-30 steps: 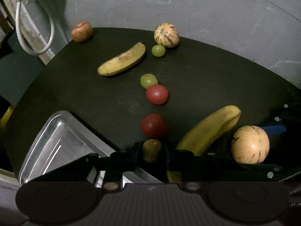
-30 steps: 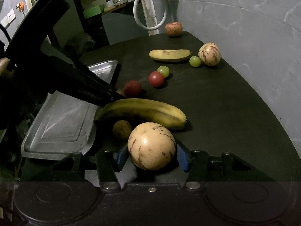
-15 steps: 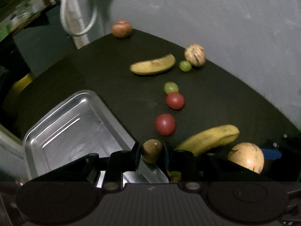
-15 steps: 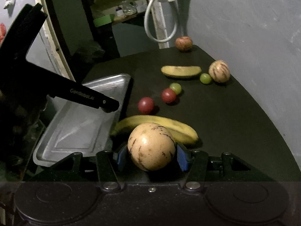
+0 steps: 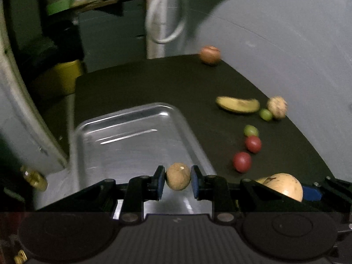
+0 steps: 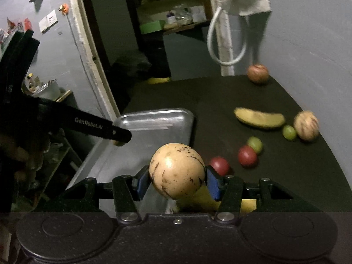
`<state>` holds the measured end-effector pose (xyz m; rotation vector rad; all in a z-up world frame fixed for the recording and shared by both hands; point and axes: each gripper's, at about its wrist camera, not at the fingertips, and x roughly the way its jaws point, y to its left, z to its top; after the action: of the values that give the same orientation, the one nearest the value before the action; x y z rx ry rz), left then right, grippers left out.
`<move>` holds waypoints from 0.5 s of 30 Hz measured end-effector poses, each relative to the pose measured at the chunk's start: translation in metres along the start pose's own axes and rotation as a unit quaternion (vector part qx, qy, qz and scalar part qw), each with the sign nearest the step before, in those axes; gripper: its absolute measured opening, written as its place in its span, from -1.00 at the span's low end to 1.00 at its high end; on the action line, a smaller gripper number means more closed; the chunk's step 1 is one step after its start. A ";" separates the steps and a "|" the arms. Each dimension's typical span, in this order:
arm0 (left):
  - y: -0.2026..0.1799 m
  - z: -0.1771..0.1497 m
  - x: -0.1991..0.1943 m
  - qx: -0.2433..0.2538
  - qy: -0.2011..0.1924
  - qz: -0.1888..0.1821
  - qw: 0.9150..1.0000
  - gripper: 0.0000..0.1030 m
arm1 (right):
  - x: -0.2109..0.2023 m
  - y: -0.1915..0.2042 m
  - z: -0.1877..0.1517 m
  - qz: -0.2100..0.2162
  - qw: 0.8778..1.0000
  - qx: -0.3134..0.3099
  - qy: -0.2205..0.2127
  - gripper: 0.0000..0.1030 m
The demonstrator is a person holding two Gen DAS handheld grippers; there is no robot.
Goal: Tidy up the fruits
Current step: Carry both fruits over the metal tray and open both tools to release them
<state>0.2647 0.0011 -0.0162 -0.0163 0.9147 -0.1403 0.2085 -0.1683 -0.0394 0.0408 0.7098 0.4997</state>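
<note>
A small brown fruit (image 5: 178,176) is clamped between the narrow-set jaws of the left gripper (image 5: 178,179) and is carried above the near end of a metal tray (image 5: 132,140), which is set on the left part of a dark bench (image 5: 154,88). To the right of it, a pale round melon with dark streaks (image 6: 177,170) is held in the wider-set jaws of the right gripper (image 6: 177,181), clear of the bench and just past the tray's right rim. A yellow banana (image 6: 198,200) is seen lying on the bench beneath the melon. Further right, two red tomatoes (image 6: 247,156) and a green grape (image 6: 255,144) are clustered together. Beyond them, a second banana (image 6: 259,118), another green grape (image 6: 289,132) and a small striped melon (image 6: 306,125) are lined up close to the grey wall. An apple (image 6: 257,74) is left alone at the far corner of the bench. A white looped cable (image 6: 226,41) is seen hanging behind it.
</note>
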 end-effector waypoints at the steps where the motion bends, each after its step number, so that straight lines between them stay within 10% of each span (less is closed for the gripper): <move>1: 0.006 0.001 0.001 -0.010 -0.002 0.005 1.000 -0.47 | 0.004 0.003 0.005 0.001 1.000 -0.006 -0.002 0.07; 15: 0.092 0.019 0.025 -0.112 -0.016 0.037 0.993 -0.46 | 0.096 0.017 0.059 -0.012 0.999 -0.044 0.013 0.07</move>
<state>0.3053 0.0884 -0.0306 -0.1926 0.8941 0.0315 0.3008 -0.1018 -0.0496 -0.0571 0.7111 0.5097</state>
